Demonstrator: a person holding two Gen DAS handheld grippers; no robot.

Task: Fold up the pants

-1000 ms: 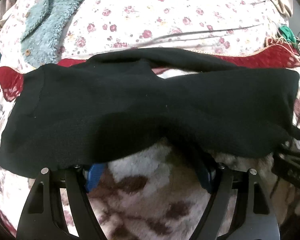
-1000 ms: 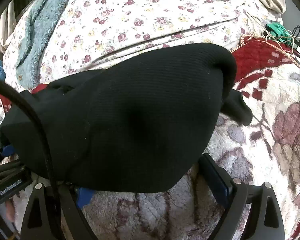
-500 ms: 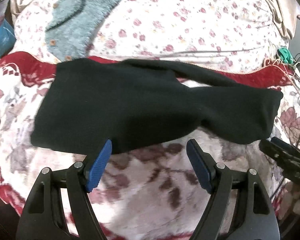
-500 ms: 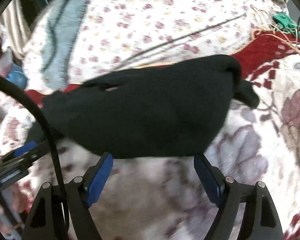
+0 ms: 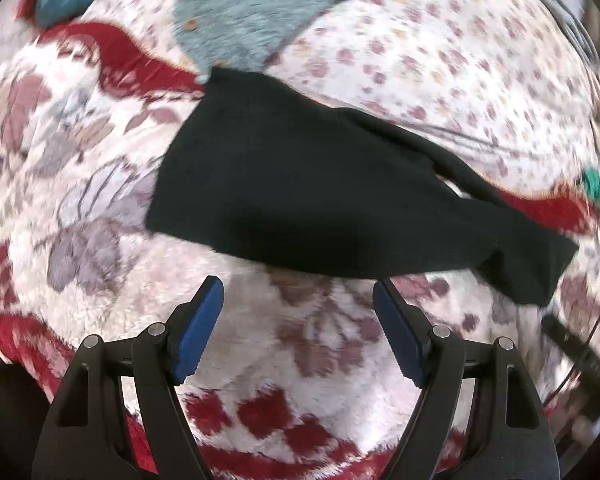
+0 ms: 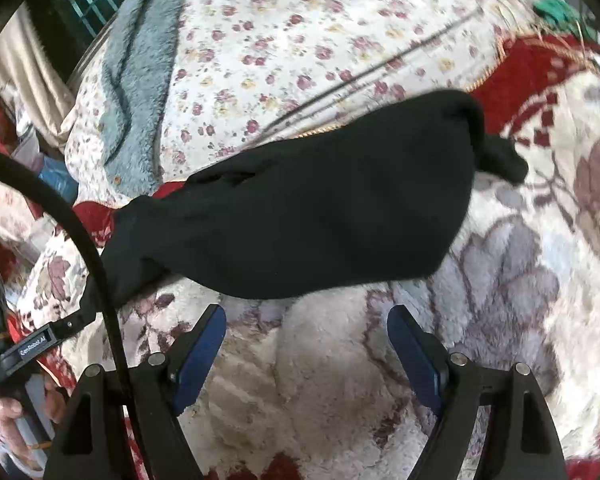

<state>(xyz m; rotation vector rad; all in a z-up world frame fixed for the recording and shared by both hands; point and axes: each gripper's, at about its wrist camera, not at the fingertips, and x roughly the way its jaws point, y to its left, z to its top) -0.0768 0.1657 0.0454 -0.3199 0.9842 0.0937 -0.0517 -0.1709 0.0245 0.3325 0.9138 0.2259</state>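
Motion blur is smearing the blanket [image 5: 80,168] and quilt [image 5: 440,52] in the left wrist view. The pants [image 6: 320,208] are covering the blanket beneath them. The frame edge is cutting off the left gripper [image 6: 24,348] in the right wrist view, so its fingers are staying out of sight there.

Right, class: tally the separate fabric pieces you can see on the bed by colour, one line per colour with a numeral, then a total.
Black: 1, the pants
Grey-blue: 1, the fluffy garment
Red and cream flowered: 1, the plush blanket
White with small flowers: 1, the quilt
Total: 4
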